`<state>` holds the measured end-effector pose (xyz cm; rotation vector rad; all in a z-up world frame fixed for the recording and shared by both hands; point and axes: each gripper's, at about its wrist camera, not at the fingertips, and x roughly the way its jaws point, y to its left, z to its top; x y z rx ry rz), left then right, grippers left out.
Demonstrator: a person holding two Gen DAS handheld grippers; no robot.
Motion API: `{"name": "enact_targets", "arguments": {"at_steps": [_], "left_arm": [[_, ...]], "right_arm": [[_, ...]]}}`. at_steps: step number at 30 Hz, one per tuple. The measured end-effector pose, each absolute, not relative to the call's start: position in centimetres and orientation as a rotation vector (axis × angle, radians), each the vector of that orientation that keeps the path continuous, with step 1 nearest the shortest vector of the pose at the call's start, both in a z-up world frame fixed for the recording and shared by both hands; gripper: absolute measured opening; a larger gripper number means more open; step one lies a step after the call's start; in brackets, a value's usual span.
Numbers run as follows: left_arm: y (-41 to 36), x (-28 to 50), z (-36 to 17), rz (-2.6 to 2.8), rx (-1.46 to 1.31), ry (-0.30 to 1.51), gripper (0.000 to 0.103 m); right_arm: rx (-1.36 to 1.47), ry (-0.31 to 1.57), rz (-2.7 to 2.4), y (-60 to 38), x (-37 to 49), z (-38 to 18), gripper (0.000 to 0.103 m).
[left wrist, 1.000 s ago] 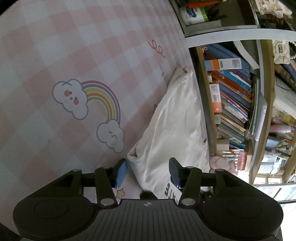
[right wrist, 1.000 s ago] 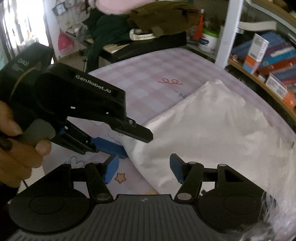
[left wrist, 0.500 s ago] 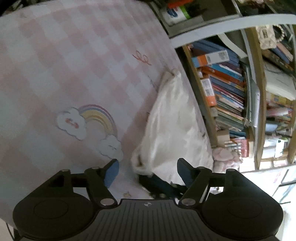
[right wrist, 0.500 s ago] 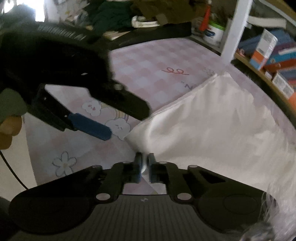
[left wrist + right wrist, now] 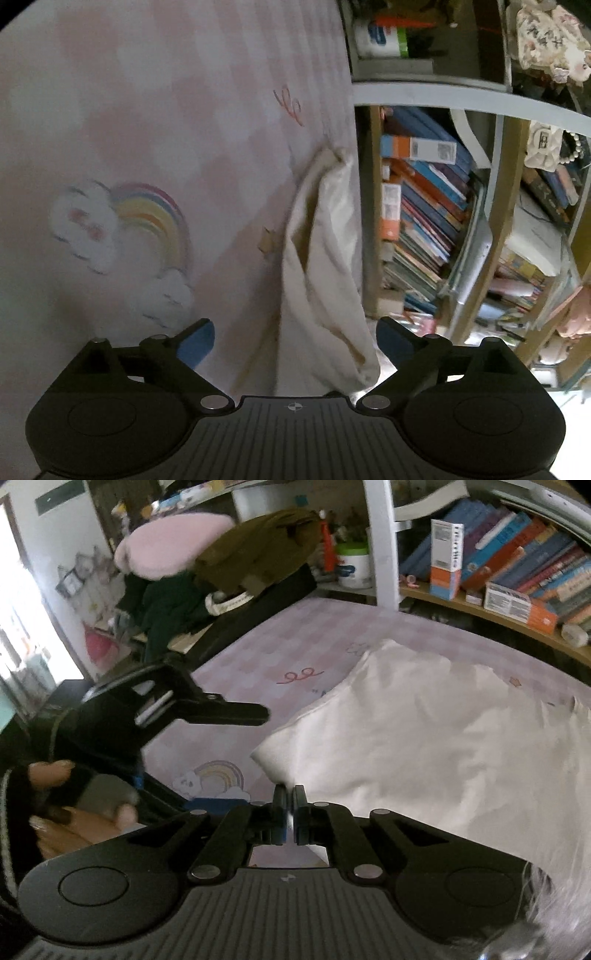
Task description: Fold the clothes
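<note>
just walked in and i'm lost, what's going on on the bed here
A person holding a gripper in each hand is folding a cream-white cloth garment on a pink checked bedsheet with a rainbow print. The right gripper is shut on the garment's near corner. The left gripper is not gripping: its jaws are opening, with the cloth's folded edge lying between them, clear of the pads. A crowded bookshelf stands beside the bed.
</note>
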<state>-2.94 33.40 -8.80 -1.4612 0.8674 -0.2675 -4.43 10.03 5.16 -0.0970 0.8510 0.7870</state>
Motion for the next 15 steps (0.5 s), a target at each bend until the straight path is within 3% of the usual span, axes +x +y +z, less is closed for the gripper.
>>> {"name": "enact_targets", "arguments": {"at_steps": [6,7,10,15], "left_arm": [[31.8,-2.3,-9.2,-0.316,-1.494,0.882,0.096],[31.7,-2.2,-9.1,-0.315,-1.492,0.884,0.096],[31.6,-2.1,-9.2,-0.313,-1.498,0.887,0.096],[31.4,-2.1,-9.3,-0.31,-1.494,0.882,0.096]], "right_arm": [[-0.111,0.888,0.817,10.4,-5.1,4.6,0.004],[-0.108,0.892,0.816,10.2,-5.1,4.5,0.007],[-0.091,0.896,0.803,9.5,-5.1,4.6,0.036],[-0.04,0.908,0.704,6.4,-4.7,4.7,0.038]]}}
